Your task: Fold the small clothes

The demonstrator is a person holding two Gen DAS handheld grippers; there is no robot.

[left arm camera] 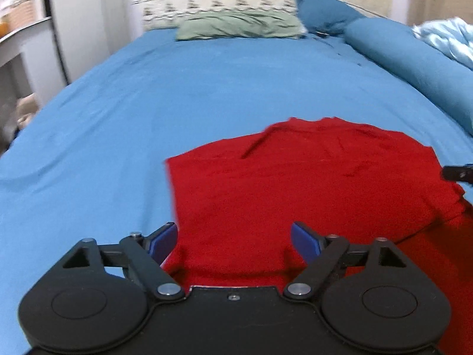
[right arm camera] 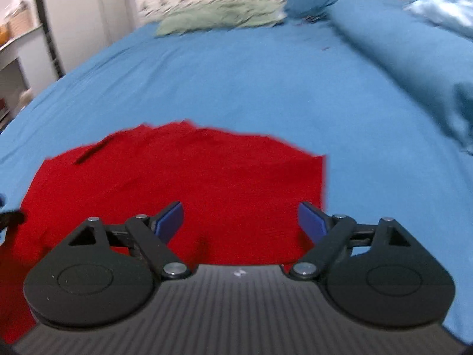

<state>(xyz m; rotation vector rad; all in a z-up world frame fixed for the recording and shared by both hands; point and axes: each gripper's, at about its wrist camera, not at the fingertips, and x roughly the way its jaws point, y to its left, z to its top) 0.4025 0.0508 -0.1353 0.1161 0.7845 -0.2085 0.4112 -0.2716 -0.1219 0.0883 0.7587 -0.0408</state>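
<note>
A small red garment [left arm camera: 310, 183] lies flat on the blue bed sheet [left arm camera: 177, 94]. My left gripper [left arm camera: 235, 241] is open, its blue pads spread over the garment's near left part. In the right wrist view the same red garment [right arm camera: 183, 183] fills the lower middle. My right gripper [right arm camera: 241, 222] is open over its near right part, by the right edge. The tip of the right gripper shows at the left view's right edge [left arm camera: 456, 173]. The left gripper's tip shows at the right view's left edge [right arm camera: 11, 217].
A green pillow [left arm camera: 239, 25] and a dark blue pillow [left arm camera: 322, 7] lie at the head of the bed. A rolled blue duvet [left arm camera: 414, 68] runs along the right side, with a light blue blanket [left arm camera: 449, 38] behind it. White furniture [left arm camera: 29, 47] stands left of the bed.
</note>
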